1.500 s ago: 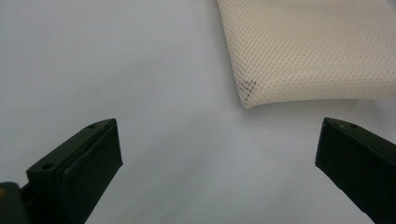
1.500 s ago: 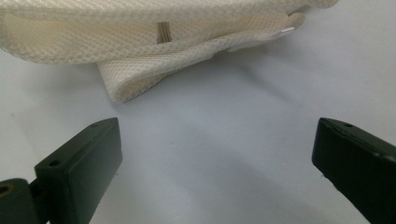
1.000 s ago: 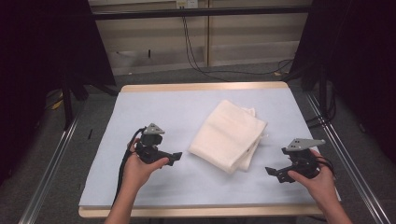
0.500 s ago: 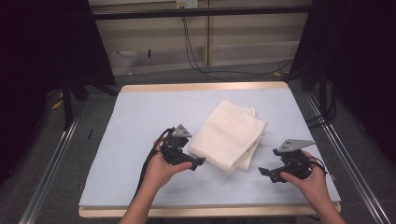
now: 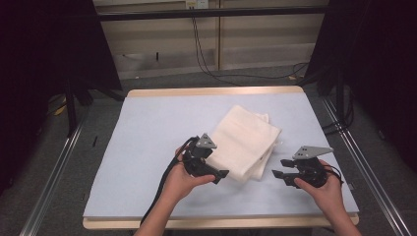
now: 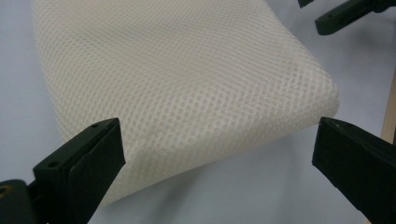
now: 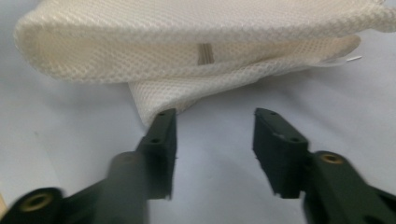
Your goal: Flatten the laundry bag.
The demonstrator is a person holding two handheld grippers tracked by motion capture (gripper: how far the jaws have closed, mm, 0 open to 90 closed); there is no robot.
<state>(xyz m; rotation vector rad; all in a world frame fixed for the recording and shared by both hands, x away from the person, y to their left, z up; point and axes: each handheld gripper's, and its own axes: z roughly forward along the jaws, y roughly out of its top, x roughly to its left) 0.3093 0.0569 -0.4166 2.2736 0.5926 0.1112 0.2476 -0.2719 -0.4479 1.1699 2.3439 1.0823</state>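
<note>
A folded cream mesh cloth [image 5: 246, 140] lies on the pale blue mat [image 5: 147, 128], right of centre. My left gripper [image 5: 219, 173] sits at the cloth's near-left edge. In the left gripper view the left gripper [image 6: 219, 135] stands wide open, with the fold of the cloth [image 6: 187, 84] just ahead between the jaws and no pad touching it. My right gripper [image 5: 276, 175] rests right of the cloth's near corner. Its jaws have just been closing. In the right gripper view the right gripper [image 7: 215, 121] has nothing between its jaws, and the cloth [image 7: 187, 42] lies just beyond the tips.
The mat covers a wooden table [image 5: 211, 91] whose edge shows at the far side. Metal rails [image 5: 54, 172] run along both sides on the floor. Cables [image 5: 206, 54] trail over the floor behind the table. The right gripper's jaws [image 6: 345, 14] show at the left gripper view's top right.
My left gripper has slid right across the mat up to the cloth's edge. The right gripper's jaws stand narrower than before, and that hand has barely shifted.
</note>
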